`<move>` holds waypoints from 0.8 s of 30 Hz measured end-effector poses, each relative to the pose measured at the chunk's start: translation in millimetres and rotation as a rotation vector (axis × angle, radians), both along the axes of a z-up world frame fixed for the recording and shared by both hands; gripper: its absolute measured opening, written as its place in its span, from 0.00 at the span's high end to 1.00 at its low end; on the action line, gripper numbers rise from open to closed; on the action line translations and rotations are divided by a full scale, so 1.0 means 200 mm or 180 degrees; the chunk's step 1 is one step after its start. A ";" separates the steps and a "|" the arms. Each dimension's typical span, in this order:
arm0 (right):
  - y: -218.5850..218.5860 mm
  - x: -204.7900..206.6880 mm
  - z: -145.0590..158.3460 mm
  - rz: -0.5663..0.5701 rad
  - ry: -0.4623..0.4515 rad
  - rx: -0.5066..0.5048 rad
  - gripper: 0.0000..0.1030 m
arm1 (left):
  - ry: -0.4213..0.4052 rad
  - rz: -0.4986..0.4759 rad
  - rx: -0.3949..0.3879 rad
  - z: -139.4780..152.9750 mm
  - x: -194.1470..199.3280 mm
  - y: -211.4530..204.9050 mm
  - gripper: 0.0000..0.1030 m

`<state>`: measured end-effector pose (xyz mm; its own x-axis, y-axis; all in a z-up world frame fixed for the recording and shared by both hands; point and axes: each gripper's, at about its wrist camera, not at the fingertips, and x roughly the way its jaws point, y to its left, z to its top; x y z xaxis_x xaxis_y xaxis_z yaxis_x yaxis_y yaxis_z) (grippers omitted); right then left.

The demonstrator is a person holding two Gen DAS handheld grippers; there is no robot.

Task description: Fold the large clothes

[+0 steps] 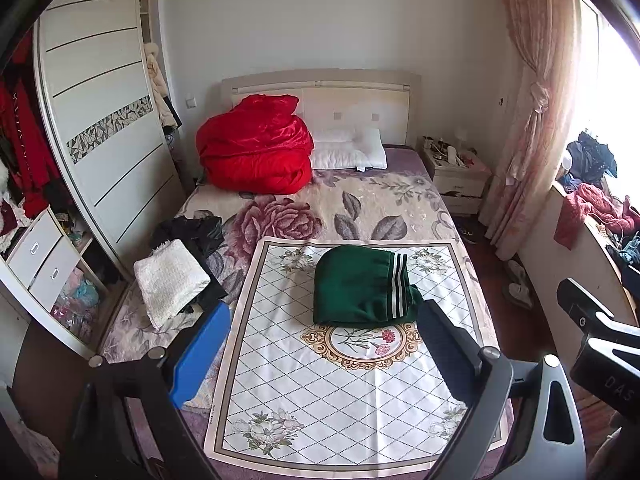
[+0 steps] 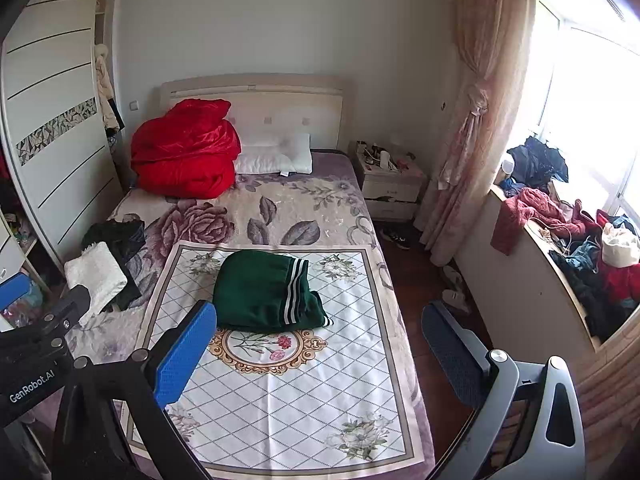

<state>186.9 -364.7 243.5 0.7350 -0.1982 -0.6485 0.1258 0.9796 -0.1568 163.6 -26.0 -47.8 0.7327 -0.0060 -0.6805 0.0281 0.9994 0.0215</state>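
A green garment (image 1: 360,290) (image 2: 266,290) with white stripes lies folded into a compact block on a white diamond-patterned cloth (image 1: 340,380) (image 2: 288,392) spread over the bed. My left gripper (image 1: 324,344) hangs open above the near part of the cloth, short of the garment, nothing between its blue pads. My right gripper (image 2: 320,344) is open too, held above the cloth's right side with nothing in it. A folded white knit (image 1: 170,282) (image 2: 96,274) rests on dark clothes (image 1: 188,232) (image 2: 116,236) at the bed's left edge.
A red duvet (image 1: 256,148) and a white pillow (image 1: 348,148) lie at the headboard. A wardrobe (image 1: 100,120) stands left, a nightstand (image 1: 456,172) at the back right. A clothes-heaped ledge (image 2: 560,240) runs under the window, with shoes (image 2: 454,288) on the floor.
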 end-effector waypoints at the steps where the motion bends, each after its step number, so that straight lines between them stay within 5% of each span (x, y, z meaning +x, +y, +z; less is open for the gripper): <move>1: 0.00 0.01 0.00 0.0003 -0.0002 -0.0003 0.00 | -0.0005 0.0003 0.0003 0.00 0.00 0.00 0.08; 24: 0.05 -0.01 0.02 -0.0019 -0.0012 0.0036 0.00 | -0.0055 0.0047 -0.0005 0.02 -0.02 -0.03 0.08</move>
<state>184.5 -355.6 247.6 0.7363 -0.1951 -0.6479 0.1322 0.9805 -0.1451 160.1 -31.4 -43.7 0.7443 0.0040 -0.6678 0.0129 0.9997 0.0203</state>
